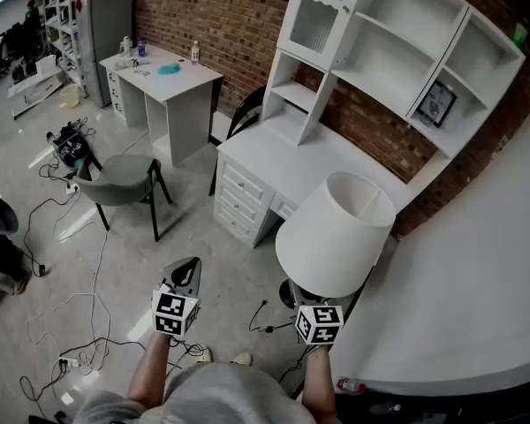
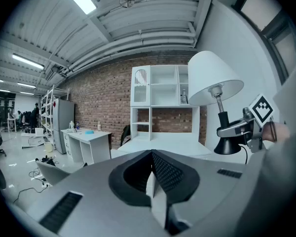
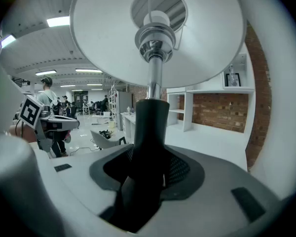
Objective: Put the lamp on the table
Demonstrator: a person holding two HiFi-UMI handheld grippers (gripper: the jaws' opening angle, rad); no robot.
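Observation:
The lamp [image 1: 336, 235] has a white shade, a chrome neck and a black stem. It hangs upright in the air over the floor, in front of the white desk with a hutch [image 1: 327, 162]. My right gripper [image 3: 148, 167] is shut on the black stem [image 3: 150, 127]; in the head view only its marker cube [image 1: 319, 323] shows below the shade. From the left gripper view I see the lamp [image 2: 214, 83], its black base [image 2: 229, 144] and the desk top [image 2: 167, 142]. My left gripper [image 1: 184, 274] is to the lamp's left, jaws together and empty.
A grey chair [image 1: 124, 179] stands on the floor left of the desk, with a second white desk [image 1: 163, 82] behind it. Cables [image 1: 71, 325] lie across the floor. A black chair [image 1: 243, 117] sits beside the desk. A white wall [image 1: 477, 272] runs along my right.

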